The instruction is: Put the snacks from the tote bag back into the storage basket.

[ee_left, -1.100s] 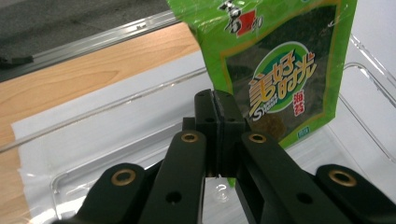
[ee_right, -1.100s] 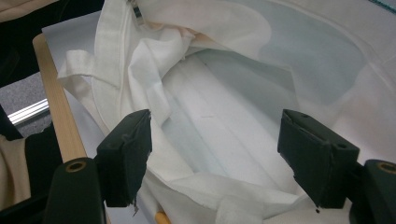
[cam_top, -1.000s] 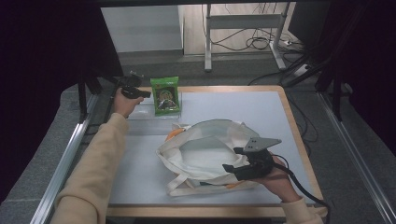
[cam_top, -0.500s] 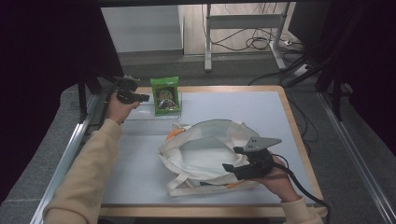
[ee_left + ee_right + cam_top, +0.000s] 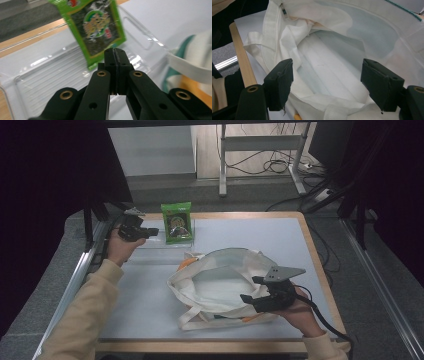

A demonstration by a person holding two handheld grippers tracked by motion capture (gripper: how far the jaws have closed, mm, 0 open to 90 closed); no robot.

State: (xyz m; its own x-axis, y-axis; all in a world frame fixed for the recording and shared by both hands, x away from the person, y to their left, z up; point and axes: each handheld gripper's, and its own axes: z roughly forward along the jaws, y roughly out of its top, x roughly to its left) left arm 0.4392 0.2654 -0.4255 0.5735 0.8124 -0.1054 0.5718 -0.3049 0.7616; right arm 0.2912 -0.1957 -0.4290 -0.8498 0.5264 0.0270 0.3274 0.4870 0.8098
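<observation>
Clear tray [image 5: 150, 242] bears green packet [image 5: 177, 222]; bag rim [image 5: 287, 53] seemingly crowds right tool [image 5: 327, 85].

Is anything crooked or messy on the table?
The green snack packet leans tilted in the clear tray rather than lying flat. The white tote bag lies crumpled, its mouth gaping, and its straps trail toward the table's near edge. Nothing looks spilled or broken.

High view looks down; both gripper views sit close, sharing the bag [image 5: 220, 280].
</observation>
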